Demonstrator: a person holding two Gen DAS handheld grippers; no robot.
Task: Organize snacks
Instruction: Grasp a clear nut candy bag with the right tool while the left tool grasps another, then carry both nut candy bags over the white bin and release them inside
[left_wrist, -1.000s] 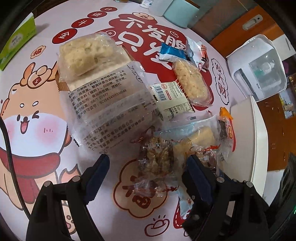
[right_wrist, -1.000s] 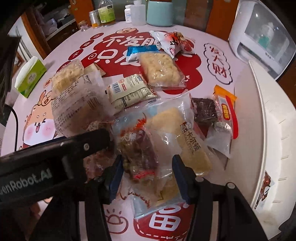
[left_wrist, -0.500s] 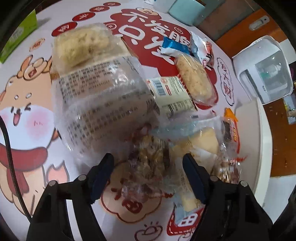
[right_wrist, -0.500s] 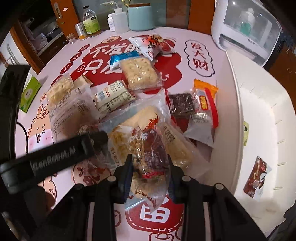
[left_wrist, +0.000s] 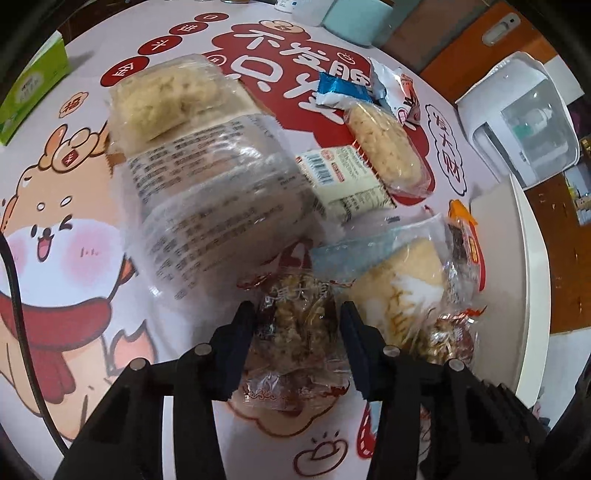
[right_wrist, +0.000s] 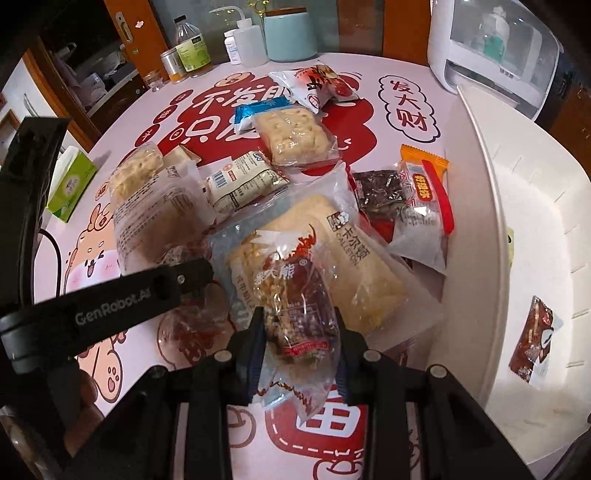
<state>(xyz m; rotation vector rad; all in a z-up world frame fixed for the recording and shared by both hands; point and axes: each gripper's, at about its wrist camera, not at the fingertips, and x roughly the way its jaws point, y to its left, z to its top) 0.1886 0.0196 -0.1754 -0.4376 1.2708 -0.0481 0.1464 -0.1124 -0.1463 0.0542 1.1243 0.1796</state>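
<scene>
In the left wrist view my left gripper (left_wrist: 297, 325) points down at the printed table, and its jaws are closing. Its pads touch both sides of a clear-wrapped nut crisp packet (left_wrist: 299, 314) lying between them. In the right wrist view my right gripper (right_wrist: 301, 332) is shut on a second nut crisp packet (right_wrist: 295, 314) with a red label, held just above a large bread pack (right_wrist: 351, 258). The left gripper's black housing (right_wrist: 110, 306) lies to the left of it. A white bin (right_wrist: 480, 177) stands on the right with one brown snack packet (right_wrist: 532, 339) inside.
Loose snacks cover the table: a printed clear pack (left_wrist: 221, 206), a cracker pack (right_wrist: 295, 136), a white barcode pack (right_wrist: 240, 181) and an orange-and-red bar (right_wrist: 424, 184). A green tissue box (right_wrist: 70, 184) sits far left. Bottles, a teal jar (right_wrist: 290, 33) and a white appliance (right_wrist: 491, 48) line the back.
The left jaws have narrowed from wide apart onto the nut crisp packet. The right jaws closed on their packet and carried it slightly toward the white bin.
</scene>
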